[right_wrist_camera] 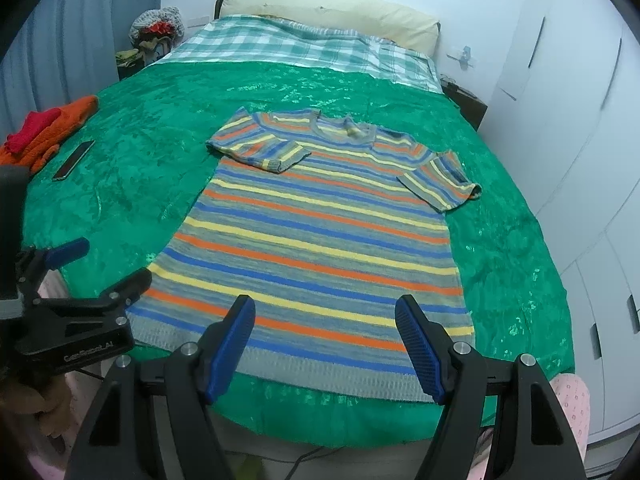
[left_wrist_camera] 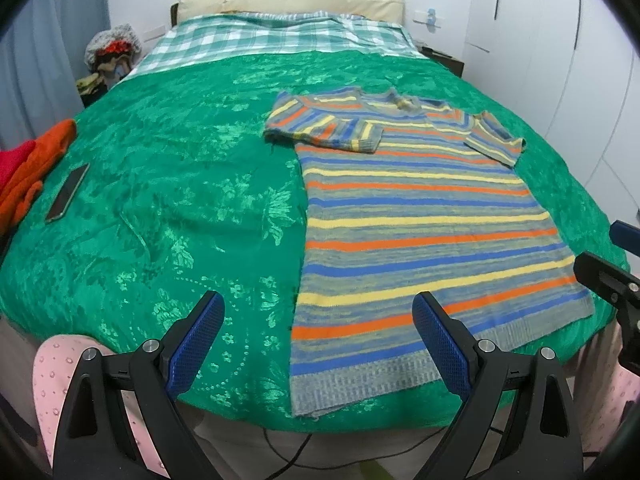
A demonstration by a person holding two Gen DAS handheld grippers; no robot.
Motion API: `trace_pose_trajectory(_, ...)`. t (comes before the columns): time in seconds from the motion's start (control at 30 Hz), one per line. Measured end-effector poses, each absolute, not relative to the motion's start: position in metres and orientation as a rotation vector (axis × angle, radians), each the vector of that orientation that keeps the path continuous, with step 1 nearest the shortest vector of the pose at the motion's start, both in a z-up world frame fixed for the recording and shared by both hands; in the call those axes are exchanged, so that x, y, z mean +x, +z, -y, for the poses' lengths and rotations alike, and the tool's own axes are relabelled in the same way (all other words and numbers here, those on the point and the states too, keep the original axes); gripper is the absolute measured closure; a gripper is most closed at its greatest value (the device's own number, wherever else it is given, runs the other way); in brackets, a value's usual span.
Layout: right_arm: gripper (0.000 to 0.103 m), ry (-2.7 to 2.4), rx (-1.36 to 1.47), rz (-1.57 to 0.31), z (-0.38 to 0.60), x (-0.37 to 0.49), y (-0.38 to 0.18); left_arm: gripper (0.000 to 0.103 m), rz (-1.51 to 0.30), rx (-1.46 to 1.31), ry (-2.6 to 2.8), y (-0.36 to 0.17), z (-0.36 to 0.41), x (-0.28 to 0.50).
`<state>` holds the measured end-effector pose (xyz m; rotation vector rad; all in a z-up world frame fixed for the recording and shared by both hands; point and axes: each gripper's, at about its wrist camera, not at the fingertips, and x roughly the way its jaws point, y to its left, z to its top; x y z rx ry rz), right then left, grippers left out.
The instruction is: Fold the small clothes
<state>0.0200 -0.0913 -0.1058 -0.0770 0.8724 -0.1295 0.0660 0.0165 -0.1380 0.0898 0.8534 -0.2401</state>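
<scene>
Folding should begin from the striped knit sweater's [right_wrist_camera: 320,232] hem corners (it lies flat on the green bedspread [left_wrist_camera: 160,200]); left gripper [left_wrist_camera: 318,344] and right gripper [right_wrist_camera: 325,344] hover wide, empty.

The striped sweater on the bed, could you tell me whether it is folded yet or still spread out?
Mostly spread: the striped sweater lies flat on the green bedspread, only its sleeves turned in.

One striped sweater [right_wrist_camera: 320,236], one phone [right_wrist_camera: 74,159], two tools: left tool [left_wrist_camera: 318,338], right tool [right_wrist_camera: 325,340].
</scene>
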Motion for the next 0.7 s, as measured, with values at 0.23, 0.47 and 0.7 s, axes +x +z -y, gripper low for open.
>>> trace_pose_trajectory(0.23, 0.031, -0.120, -0.094, -0.885, 0.086, 0.023, -0.107, 0.007, -0.851, 0.089, -0.245, -0.137, -0.017, 0.065)
trace_pose_trajectory(0.47, 0.031, -0.115, -0.103, -0.893, 0.082, 0.024, -0.108, 0.007, -0.855, 0.056, -0.243, -0.135, -0.023, 0.067)
trace_pose_trajectory(0.7, 0.031, -0.113, -0.112, -0.896, 0.078, 0.024, -0.109, 0.007, -0.849, 0.041, -0.247, -0.134, -0.026, 0.067)
